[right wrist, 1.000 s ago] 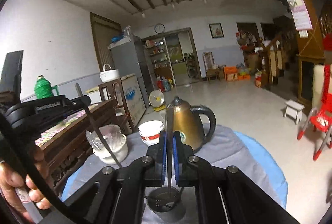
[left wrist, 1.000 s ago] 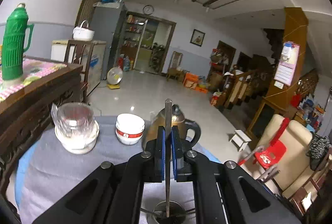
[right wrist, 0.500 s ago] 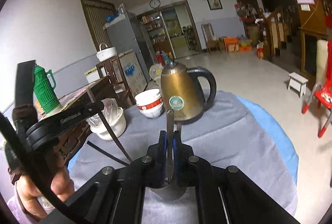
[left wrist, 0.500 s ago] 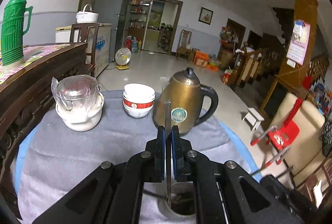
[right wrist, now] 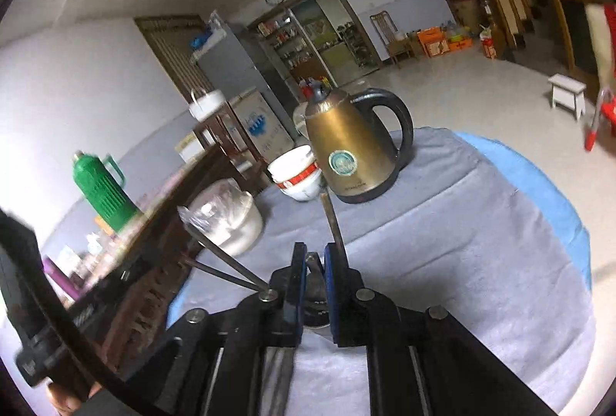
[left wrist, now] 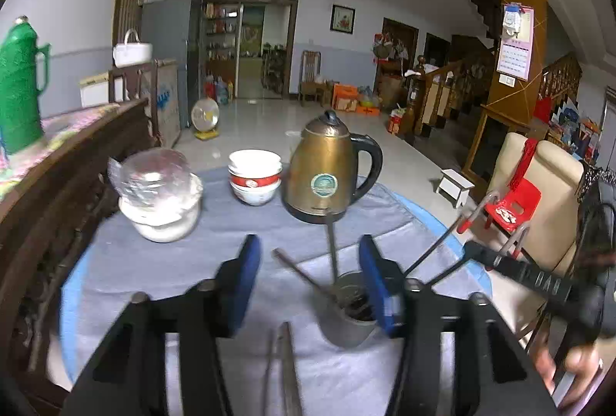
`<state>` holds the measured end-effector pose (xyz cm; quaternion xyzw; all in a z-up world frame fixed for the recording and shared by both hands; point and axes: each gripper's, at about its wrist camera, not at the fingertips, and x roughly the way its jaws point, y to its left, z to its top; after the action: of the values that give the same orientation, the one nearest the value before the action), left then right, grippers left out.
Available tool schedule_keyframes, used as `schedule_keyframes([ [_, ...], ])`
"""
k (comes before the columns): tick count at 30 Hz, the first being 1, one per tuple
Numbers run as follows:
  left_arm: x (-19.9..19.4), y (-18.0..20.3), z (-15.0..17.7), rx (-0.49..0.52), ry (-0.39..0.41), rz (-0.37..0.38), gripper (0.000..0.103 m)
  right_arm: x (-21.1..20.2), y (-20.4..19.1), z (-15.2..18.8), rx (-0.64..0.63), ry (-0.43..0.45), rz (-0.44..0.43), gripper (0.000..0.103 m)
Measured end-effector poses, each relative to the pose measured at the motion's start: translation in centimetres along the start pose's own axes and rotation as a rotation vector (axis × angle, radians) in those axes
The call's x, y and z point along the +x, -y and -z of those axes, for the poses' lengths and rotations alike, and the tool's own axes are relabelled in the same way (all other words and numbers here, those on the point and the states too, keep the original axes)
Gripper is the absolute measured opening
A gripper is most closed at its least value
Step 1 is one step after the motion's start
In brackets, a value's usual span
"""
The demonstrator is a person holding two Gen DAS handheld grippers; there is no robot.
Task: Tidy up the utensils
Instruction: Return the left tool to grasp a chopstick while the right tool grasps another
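A grey metal cup (left wrist: 352,312) stands on the grey cloth just below my left gripper (left wrist: 308,281), which is open and empty. Two chopsticks stand in the cup: one upright (left wrist: 331,246), one leaning left (left wrist: 298,271). More utensils (left wrist: 287,370) lie on the cloth below the left gripper. My right gripper (right wrist: 315,285) stands slightly open, its blue pads apart, right over the cup (right wrist: 315,314). A chopstick (right wrist: 334,227) rises beside its right pad, free of it. The right gripper also shows at the right edge of the left wrist view (left wrist: 442,262).
A brass kettle (left wrist: 327,173), stacked white and red bowls (left wrist: 255,175) and a plastic-covered white bowl (left wrist: 161,196) stand at the back of the table. A dark wooden sideboard (left wrist: 57,166) with a green thermos (left wrist: 19,89) is at the left. The blue table edge (right wrist: 539,185) curves at right.
Both grippers have opened and let their chopsticks go; these now stand in the cup. The left gripper has opened wide and shifted left, the right only slightly.
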<state>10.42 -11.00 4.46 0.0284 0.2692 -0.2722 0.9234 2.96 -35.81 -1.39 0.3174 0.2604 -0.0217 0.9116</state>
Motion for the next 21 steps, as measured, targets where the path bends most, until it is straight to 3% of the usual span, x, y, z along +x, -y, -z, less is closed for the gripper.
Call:
schedule_keyframes([
  [3, -2.1, -1.2, 1.3, 0.027, -0.010, -0.028, 0.066, -1.7, 0.7, 0.3, 0.040, 0.044, -0.043, 0.040],
  [4, -2.4, -1.7, 1.8, 0.030, -0.019, -0.042, 0.066, -2.3, 0.8, 0.4, 0.051, 0.058, -0.058, 0.061],
  [5, -2.8, -2.3, 2.5, 0.033, -0.032, -0.061, 0.066, -3.0, 0.9, 0.7, 0.059, 0.085, -0.070, 0.063],
  [8, -3.3, -4.0, 4.8, 0.043, -0.077, -0.110, 0.067, -4.6, 0.8, 2.0, 0.043, 0.116, -0.087, 0.058],
  [12, -2.4, -6.3, 8.3, 0.030, -0.177, -0.165, 0.067, -5.8, 0.1, 4.0, 0.002, 0.100, -0.142, 0.040],
  [16, -1.1, -7.7, 11.6, -0.019, -0.283, -0.150, 0.067, -4.8, -1.6, 7.3, -0.083, 0.009, -0.140, 0.035],
  [21, 0.0, -8.2, 15.4, -0.086, -0.389, -0.115, 0.067, 0.2, -2.1, 11.4, -0.087, -0.170, -0.075, 0.021],
])
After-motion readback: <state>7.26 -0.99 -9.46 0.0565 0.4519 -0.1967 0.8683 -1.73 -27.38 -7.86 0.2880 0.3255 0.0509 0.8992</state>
